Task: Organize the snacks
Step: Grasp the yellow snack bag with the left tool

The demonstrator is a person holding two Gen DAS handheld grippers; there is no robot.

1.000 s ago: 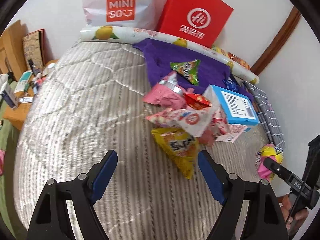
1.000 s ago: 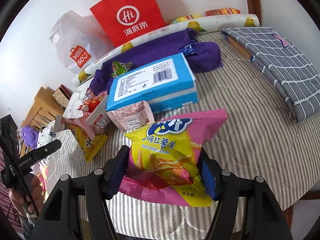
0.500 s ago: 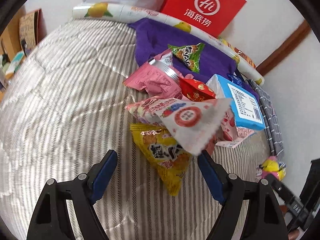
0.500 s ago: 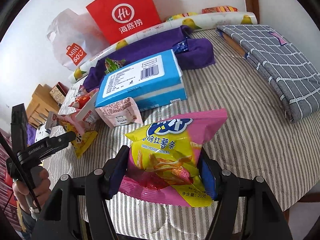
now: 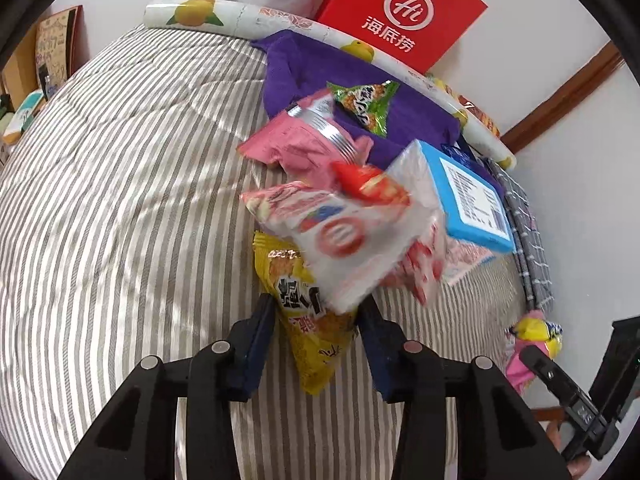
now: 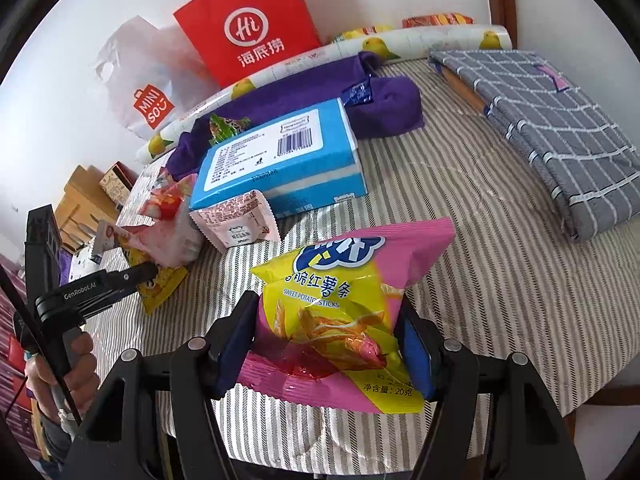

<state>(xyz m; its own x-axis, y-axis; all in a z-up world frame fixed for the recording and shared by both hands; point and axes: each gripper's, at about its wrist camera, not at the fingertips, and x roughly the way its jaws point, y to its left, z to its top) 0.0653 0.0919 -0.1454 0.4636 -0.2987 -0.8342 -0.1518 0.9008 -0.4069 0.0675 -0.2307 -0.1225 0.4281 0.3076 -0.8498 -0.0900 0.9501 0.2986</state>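
A pile of snacks lies on the striped bed. My left gripper has its jaws closing around a yellow snack bag at the pile's near end; there is still a small gap each side. A white strawberry bag, a pink bag, a green bag and a blue box lie beyond. My right gripper is shut on a pink and yellow sweet potato sticks bag, held above the bed's near edge. The left gripper also shows in the right wrist view.
A red paper bag and a white MINISO bag stand against the wall behind a rolled lemon-print mat. A purple cloth lies under the pile. A folded grey checked cloth lies at right.
My left gripper has moved forward to the pile and its jaws have narrowed around the yellow bag. The right gripper still holds its bag and has drifted slightly.
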